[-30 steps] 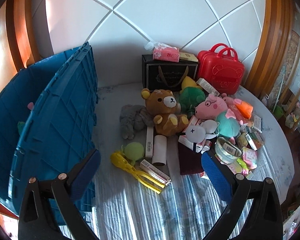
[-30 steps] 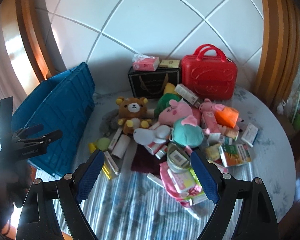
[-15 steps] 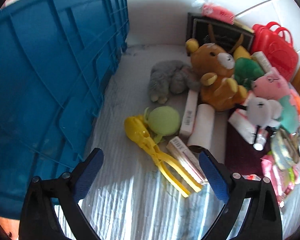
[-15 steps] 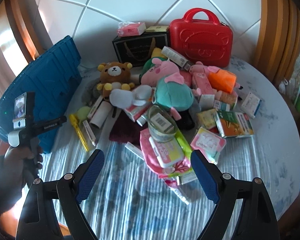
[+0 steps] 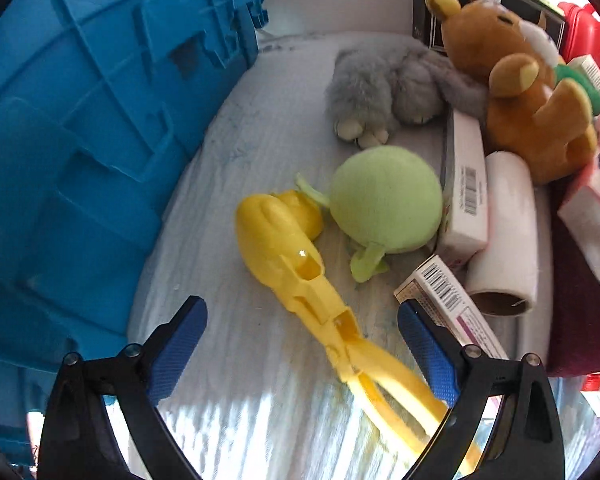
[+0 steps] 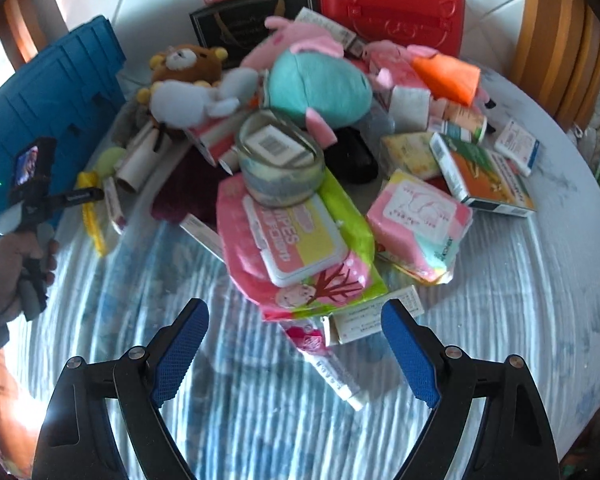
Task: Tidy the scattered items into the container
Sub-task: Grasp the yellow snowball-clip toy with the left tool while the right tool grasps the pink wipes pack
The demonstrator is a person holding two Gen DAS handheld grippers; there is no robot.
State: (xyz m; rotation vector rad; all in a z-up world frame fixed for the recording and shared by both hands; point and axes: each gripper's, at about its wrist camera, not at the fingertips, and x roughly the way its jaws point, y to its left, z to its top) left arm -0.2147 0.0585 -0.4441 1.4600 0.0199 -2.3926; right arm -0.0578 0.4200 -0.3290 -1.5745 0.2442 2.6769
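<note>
Your left tool was spread wide over the yellow plastic tongs, its scoop-shaped head beside a pale green plush ball on the table. The blue ribbed container stood just left. Your right tool gaped empty before a pink wipes pack.

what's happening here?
A person holds tongs in each hand over a table littered with toys and boxes. The left tongs are open around a yellow scoop beside the blue bin, not gripping it. The right tongs are open above a wipes pack. Nothing is picked up yet.
</note>
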